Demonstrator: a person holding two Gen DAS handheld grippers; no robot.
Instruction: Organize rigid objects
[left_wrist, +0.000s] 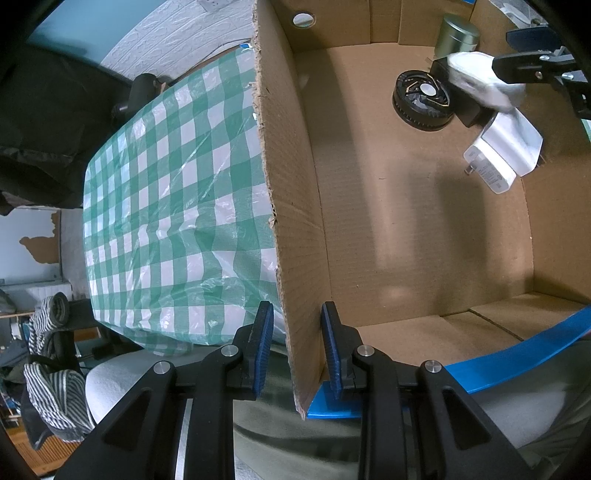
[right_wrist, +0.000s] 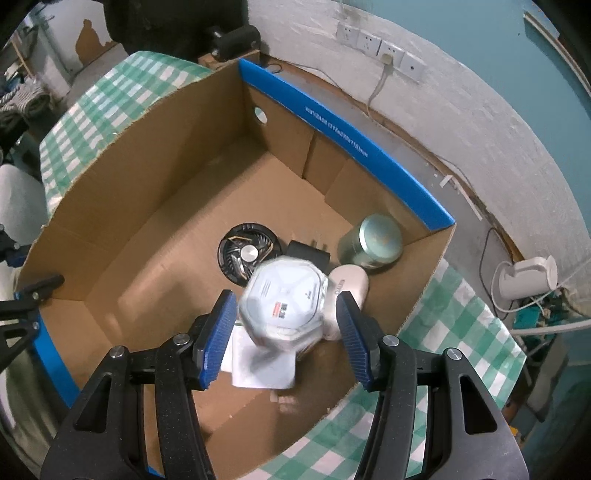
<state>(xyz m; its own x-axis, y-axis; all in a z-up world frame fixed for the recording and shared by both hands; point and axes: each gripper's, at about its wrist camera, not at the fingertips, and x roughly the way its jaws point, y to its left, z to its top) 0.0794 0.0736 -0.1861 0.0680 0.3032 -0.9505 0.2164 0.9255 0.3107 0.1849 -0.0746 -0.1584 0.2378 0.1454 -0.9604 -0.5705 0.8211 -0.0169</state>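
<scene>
Left wrist view: the left gripper (left_wrist: 297, 347) pinches the near wall of the cardboard box (left_wrist: 291, 206), one blue pad on each side of it. The box sits on a green checked tablecloth (left_wrist: 166, 206). In its far corner lie a black fan (left_wrist: 423, 99), a white charger (left_wrist: 502, 155) and a green tin (left_wrist: 458, 33).

Right wrist view: the right gripper (right_wrist: 286, 334) hangs over the box with a blurred white octagonal container (right_wrist: 282, 304) between its spread pads; they seem not to press on it.
</scene>
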